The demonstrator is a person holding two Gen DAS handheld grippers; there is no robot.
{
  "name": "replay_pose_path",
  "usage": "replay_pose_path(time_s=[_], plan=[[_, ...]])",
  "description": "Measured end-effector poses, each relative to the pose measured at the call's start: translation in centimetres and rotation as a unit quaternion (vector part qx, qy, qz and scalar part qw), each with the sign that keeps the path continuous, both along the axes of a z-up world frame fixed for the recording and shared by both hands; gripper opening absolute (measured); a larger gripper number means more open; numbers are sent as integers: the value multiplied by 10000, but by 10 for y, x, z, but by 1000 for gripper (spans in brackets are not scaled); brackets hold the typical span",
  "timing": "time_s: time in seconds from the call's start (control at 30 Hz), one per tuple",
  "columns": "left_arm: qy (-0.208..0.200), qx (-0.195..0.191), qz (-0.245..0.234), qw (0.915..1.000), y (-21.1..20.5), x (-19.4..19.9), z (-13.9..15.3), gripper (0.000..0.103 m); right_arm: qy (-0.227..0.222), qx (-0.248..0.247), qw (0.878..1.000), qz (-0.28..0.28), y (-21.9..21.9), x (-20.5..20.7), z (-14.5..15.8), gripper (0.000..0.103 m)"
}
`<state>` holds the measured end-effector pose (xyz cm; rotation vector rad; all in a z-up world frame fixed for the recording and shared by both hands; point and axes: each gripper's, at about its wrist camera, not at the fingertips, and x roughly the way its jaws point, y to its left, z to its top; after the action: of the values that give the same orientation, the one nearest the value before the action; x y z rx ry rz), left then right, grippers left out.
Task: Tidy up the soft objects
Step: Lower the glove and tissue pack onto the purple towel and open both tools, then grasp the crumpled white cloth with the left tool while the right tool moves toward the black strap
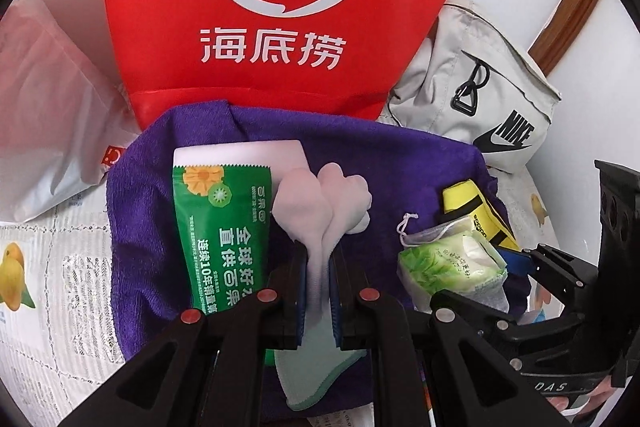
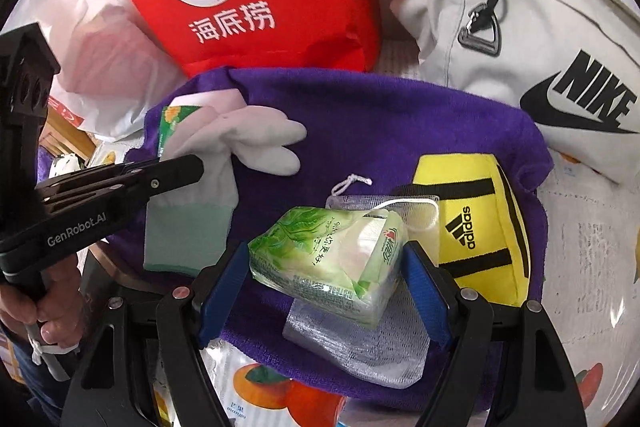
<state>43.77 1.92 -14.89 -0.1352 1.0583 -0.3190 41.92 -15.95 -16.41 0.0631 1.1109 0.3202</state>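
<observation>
Left wrist view: left tool (image 1: pixel 318 267) at lower centre, clenched on a white glove (image 1: pixel 324 203) whose fingers bunch above the jaws over a purple towel (image 1: pixel 400 155); green pouch (image 1: pixel 224 227) just left of it, tissue pack (image 1: pixel 448 263) at right, yellow pouch (image 1: pixel 472 207) beyond that, red bag (image 1: pixel 280 7) filling the top, grey Nike bag (image 1: pixel 480 87) at upper right. Right wrist view: right tool (image 2: pixel 324 275) at lower centre, released, blue pads either side of the tissue pack (image 2: pixel 328 259), contact unclear; pack lying on a mesh bag (image 2: pixel 360 343) on the towel (image 2: pixel 380 115), left tool (image 2: pixel 176 169) at centre left gripping the glove (image 2: pixel 240 143), yellow pouch (image 2: pixel 476 219) at right.
</observation>
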Motion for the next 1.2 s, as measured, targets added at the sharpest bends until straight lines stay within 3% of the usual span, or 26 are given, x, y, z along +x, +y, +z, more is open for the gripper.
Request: replay_pose_path(time_s=[0.03, 0.1, 0.2, 0.23, 0.5, 0.77, 1.2], plan=[[16, 9, -9, 10000, 0, 0, 0, 13, 16, 27, 10000, 1, -1, 0, 0, 78], [30, 5, 9, 10000, -1, 0, 1, 30, 41, 29, 10000, 60, -1, 0, -1, 78], [-17, 80, -6, 10000, -2, -3, 4, 47, 114, 57, 9998, 182, -1, -3, -1, 80], [-44, 100, -5, 9999, -2, -4, 6, 49, 146, 103, 9996, 223, -1, -4, 0, 80], [-171, 108, 91, 9998, 3, -14, 23, 51, -106, 253, 9996, -34, -19, -24, 23, 80], [-405, 425, 78, 9982, 0, -45, 53, 51, -504, 330, 9980, -171, -33, -64, 53, 80], [-557, 584, 109, 9967, 8, -163, 74, 51, -839, 522, 9951, -93, -37, -155, 83, 80]])
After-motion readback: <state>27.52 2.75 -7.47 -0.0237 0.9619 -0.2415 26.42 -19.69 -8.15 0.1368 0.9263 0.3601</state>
